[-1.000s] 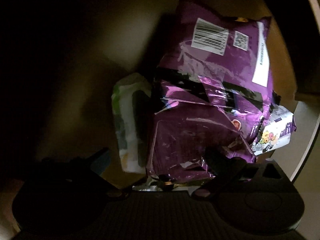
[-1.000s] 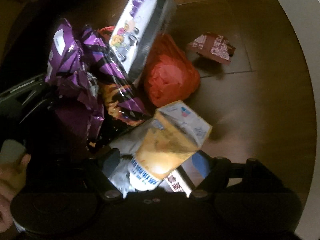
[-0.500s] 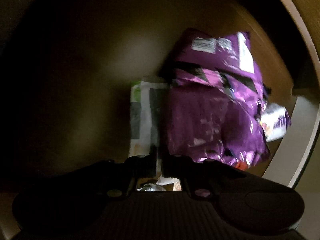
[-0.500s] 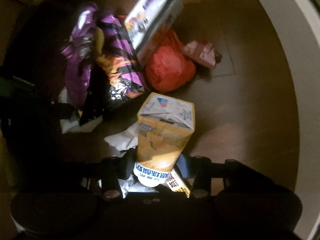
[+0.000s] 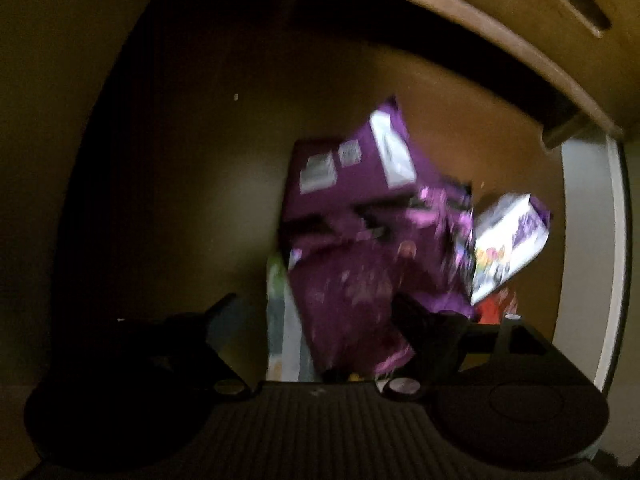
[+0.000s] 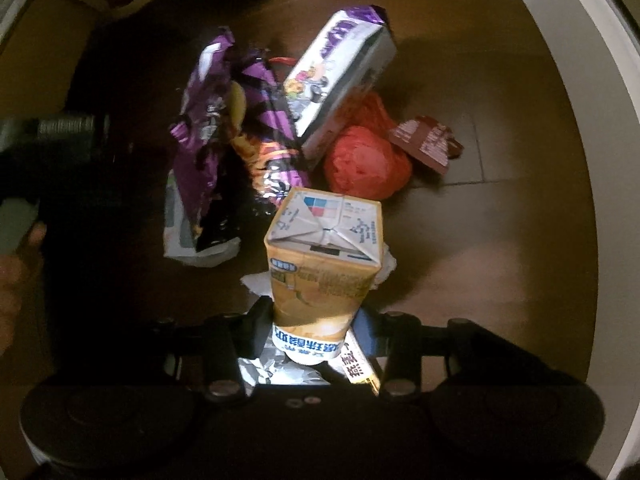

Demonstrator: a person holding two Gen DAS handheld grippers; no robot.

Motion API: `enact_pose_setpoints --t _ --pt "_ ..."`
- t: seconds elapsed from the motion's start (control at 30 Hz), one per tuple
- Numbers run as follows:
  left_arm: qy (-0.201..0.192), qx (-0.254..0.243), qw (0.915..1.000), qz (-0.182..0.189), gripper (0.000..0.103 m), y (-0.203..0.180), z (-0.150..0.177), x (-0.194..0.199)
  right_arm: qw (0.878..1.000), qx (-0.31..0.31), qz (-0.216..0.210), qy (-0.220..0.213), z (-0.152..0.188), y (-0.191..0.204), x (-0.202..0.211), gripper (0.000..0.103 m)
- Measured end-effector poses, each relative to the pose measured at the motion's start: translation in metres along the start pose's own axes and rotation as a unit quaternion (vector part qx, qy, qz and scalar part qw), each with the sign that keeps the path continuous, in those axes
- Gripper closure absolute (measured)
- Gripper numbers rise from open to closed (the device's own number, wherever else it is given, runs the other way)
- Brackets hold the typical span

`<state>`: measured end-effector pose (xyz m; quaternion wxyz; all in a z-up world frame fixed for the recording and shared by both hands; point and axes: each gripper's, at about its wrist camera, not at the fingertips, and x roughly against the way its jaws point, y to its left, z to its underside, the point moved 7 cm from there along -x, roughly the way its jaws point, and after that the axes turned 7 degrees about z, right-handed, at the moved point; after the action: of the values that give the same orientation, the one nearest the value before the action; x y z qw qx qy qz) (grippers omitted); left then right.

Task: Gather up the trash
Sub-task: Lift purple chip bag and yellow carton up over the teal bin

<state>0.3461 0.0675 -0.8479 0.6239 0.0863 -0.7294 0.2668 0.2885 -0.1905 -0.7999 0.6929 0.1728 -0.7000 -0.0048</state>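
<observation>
My right gripper [image 6: 316, 320] has the orange drink carton [image 6: 324, 256] pinched low on its body, jaws narrowed to the carton's width and pressing both sides, with the folded end pointing away from me. Holding it this low, I'd say I should keep the squeeze even and lift straight, because the long end could swing and the thin walls could buckle.

My left gripper [image 5: 320, 332] is spread wide, fingers well apart. The purple snack bag [image 5: 360, 248] sits between them and looks loose, though blur and dark mean I cannot tell whether the right finger touches it. To take it well, I judge I should close on the crumpled lower half, where the foil bunches.

The rest of the trash lies on the brown floor [image 6: 500, 240]. A white and purple packet [image 6: 340, 76] leans over a red crumpled bag [image 6: 368, 160], and a dark brown wrapper [image 6: 426, 142] lies just beside that, toward the white edge [image 6: 592, 100]. A pale wrapper [image 6: 188, 236] is tucked under the purple bag. Crumpled white paper [image 6: 260, 280] sits right beneath the carton, with a yellow printed strip [image 6: 360, 364] by my right finger. The wooden ledge [image 5: 460, 12] overhangs the left side, so I'd keep that lift low.
</observation>
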Motion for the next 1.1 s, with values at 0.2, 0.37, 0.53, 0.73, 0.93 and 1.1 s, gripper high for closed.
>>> enact_pose_setpoints --t 0.2,0.37,0.53,0.73,0.93,1.1 --pt "-0.046 -0.004 0.9989 0.006 0.02 -0.022 -0.057 0.005 1.0 0.014 -0.008 0.004 -0.002 0.0 0.003 0.06" --pt "-0.015 -0.03 0.9992 -0.023 0.02 -0.063 -0.067 -0.011 1.0 0.008 -0.005 0.005 -0.008 -0.003 0.0 0.06" --pt "0.042 -0.04 0.996 -0.068 0.02 -0.07 -0.045 -0.053 1.0 -0.001 -0.006 0.007 -0.011 -0.005 -0.004 0.061" --pt "0.068 -0.064 0.988 -0.123 0.019 -0.057 -0.025 -0.084 1.0 -0.001 -0.004 0.01 -0.009 -0.005 -0.011 0.061" --pt "0.056 -0.024 0.9916 -0.114 0.054 -0.044 -0.03 -0.07 1.0 -0.003 0.0 0.008 -0.009 -0.006 -0.014 0.061" --pt "0.039 -0.019 0.9926 -0.114 0.067 -0.043 -0.029 -0.023 1.0 -0.007 0.013 -0.005 -0.012 -0.004 0.001 0.061"
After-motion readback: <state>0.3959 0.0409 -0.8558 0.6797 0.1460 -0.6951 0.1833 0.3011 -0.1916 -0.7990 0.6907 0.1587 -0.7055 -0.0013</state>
